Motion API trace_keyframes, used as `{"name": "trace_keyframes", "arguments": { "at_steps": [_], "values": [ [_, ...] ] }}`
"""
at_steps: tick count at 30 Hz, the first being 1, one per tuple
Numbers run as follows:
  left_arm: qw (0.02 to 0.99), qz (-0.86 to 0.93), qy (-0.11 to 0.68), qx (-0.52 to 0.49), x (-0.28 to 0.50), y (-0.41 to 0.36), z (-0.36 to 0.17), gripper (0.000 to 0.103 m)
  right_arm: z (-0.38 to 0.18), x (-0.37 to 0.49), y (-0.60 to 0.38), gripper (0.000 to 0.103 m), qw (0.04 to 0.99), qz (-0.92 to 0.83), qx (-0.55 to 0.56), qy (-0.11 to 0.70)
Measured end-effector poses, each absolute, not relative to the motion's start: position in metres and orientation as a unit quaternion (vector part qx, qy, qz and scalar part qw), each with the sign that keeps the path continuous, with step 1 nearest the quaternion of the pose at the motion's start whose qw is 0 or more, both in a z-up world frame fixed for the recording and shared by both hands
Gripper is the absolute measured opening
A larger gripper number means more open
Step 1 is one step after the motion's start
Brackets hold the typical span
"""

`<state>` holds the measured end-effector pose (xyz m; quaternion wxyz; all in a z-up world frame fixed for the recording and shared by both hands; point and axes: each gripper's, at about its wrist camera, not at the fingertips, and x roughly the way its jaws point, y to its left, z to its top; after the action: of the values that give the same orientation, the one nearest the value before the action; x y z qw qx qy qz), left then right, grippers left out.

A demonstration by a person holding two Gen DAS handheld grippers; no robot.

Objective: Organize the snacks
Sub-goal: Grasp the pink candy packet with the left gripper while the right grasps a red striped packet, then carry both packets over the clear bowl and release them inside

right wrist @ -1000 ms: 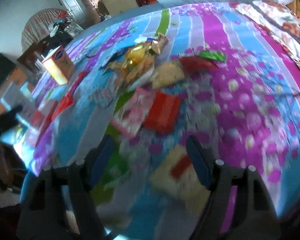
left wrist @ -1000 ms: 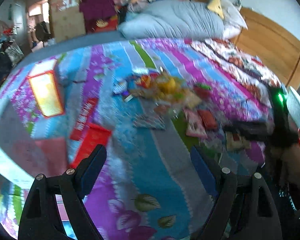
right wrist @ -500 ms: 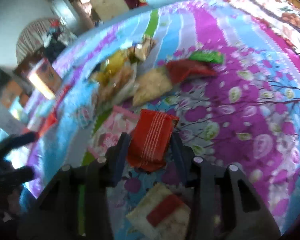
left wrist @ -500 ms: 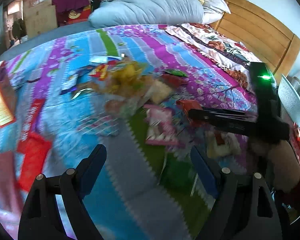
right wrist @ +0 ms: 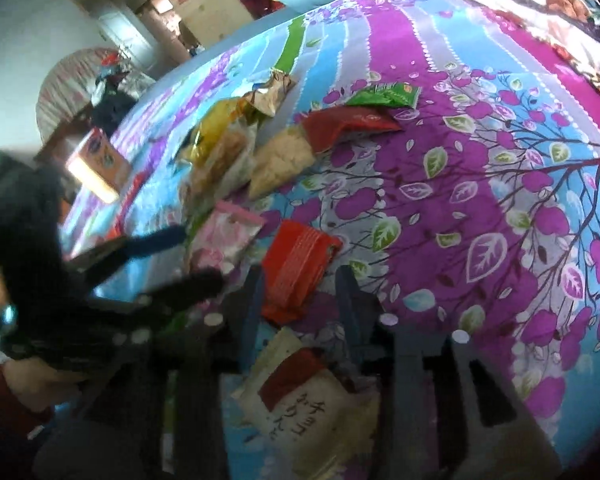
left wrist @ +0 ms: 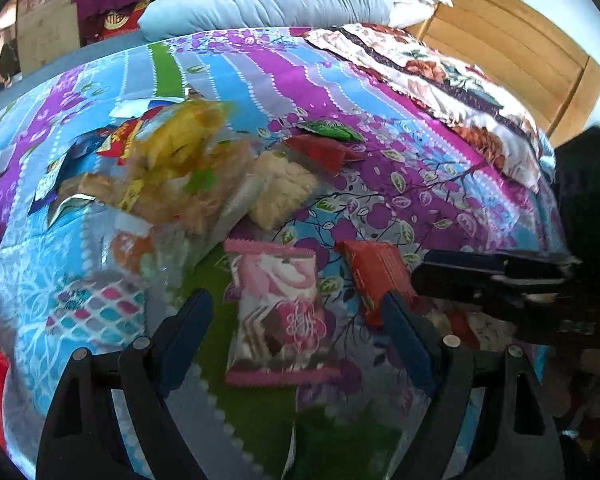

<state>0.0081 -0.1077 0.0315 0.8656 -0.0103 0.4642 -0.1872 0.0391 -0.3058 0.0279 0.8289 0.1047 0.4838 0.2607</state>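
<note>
Low in the right wrist view, the right tongs (right wrist: 300, 292) straddle the red snack packet (right wrist: 296, 268) on the bedspread (right wrist: 500, 160), jaws opening, pads apparently clear. Low in the left view, the left tongs (left wrist: 296, 320) gape wide, closing around the pink packet (left wrist: 278, 304). Both packets look light, soft and crinkly; grip mid-body across the short width.

The snack pile (left wrist: 188, 168) crowded the bedspread's (left wrist: 440, 184) left; its purple right side lay open, folded quilt (left wrist: 440, 76) beyond.
</note>
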Motion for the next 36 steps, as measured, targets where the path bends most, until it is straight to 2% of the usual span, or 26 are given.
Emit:
{"name": "trace_keyframes", "arguments": {
  "at_steps": [2,3,11,18,22,28,36],
  "values": [
    [0.861,-0.18,0.476,0.007,0.011,-0.111,0.024,0.063,0.029,0.04,-0.299,0.043,0.829,0.264,0.1,0.483],
    [0.861,-0.173,0.479,0.013,0.011,-0.11,0.021,0.049,0.029,0.04,-0.296,0.048,0.828,0.265,0.098,0.484],
    [0.877,-0.141,0.458,0.001,-0.001,-0.08,0.034,0.047,0.017,0.045,-0.273,0.053,0.835,0.227,0.057,0.497],
    [0.884,-0.127,0.45,-0.017,-0.013,-0.069,0.041,0.047,0.012,0.044,-0.26,0.049,0.85,0.195,0.002,0.489],
    [0.887,-0.129,0.443,-0.023,-0.022,-0.068,0.048,0.047,0.015,0.037,-0.263,0.045,0.854,0.199,0.006,0.48],
    [0.9,-0.113,0.419,-0.034,-0.034,-0.053,0.074,0.047,0.052,0.021,-0.256,0.044,0.873,0.221,-0.002,0.435],
    [0.925,-0.068,0.373,-0.027,-0.058,-0.021,0.134,0.047,0.108,0.009,-0.228,0.044,0.886,0.262,-0.008,0.383]
  ]
}}
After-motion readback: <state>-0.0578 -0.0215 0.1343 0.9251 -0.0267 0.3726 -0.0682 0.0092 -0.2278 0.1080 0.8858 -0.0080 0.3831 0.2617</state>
